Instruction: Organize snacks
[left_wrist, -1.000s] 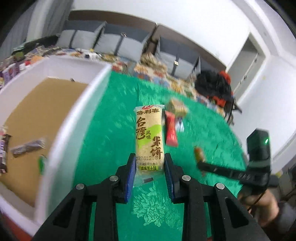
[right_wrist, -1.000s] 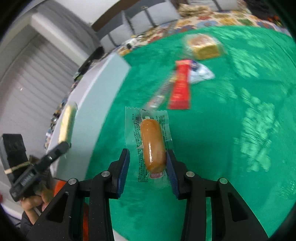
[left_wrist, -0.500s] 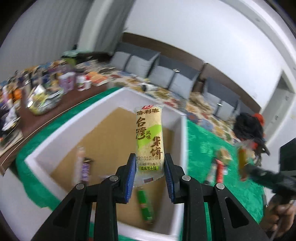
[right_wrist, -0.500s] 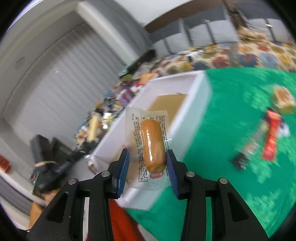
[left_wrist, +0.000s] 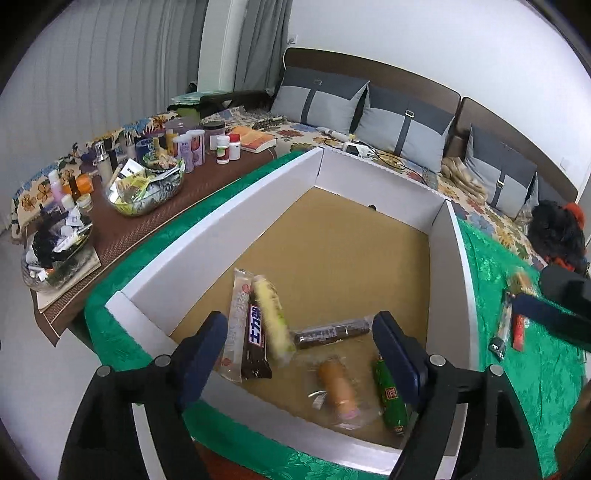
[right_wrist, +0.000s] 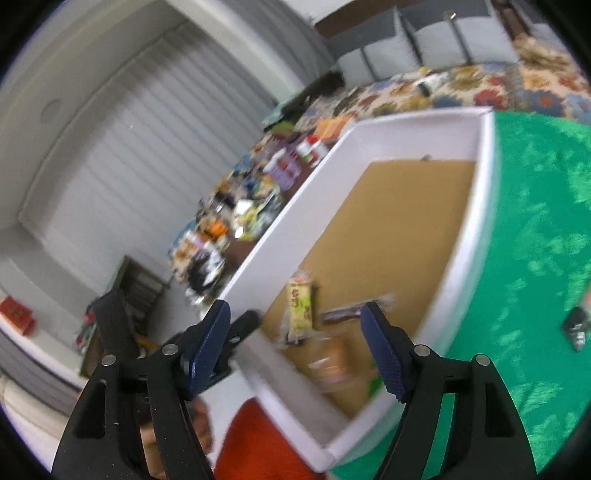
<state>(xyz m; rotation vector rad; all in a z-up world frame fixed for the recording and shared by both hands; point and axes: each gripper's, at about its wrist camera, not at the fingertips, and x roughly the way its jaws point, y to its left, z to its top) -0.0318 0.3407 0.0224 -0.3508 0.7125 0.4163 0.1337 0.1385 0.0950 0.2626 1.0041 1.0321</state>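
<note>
My left gripper (left_wrist: 300, 350) hangs over the near end of the white box (left_wrist: 458, 277), its jaws opening with nothing gripped. Below it, on the brown floor, lie the yellow rice cracker pack (left_wrist: 273, 317), a dark chocolate bar (left_wrist: 255, 343), a clear-wrapped stick (left_wrist: 239, 321), a dark bar (left_wrist: 332, 334), the wrapped sausage (left_wrist: 338, 387) and a green stick (left_wrist: 389, 391). My right gripper (right_wrist: 295, 347) is also over the box (right_wrist: 484, 184), jaws opening and holding nothing. The rice cracker pack (right_wrist: 300, 308) and the blurred sausage (right_wrist: 332, 362) lie beneath it.
The box stands on a green cloth (left_wrist: 517, 387). Loose snacks (left_wrist: 504, 328) lie on the cloth right of the box. A brown side table with bottles and bowls (left_wrist: 147, 184) is on the left, a sofa with grey cushions (left_wrist: 406, 118) behind.
Both grippers swung from the green cloth to above the box and opened. The rice cracker pack and the sausage left the jaws and now lie in the box.
</note>
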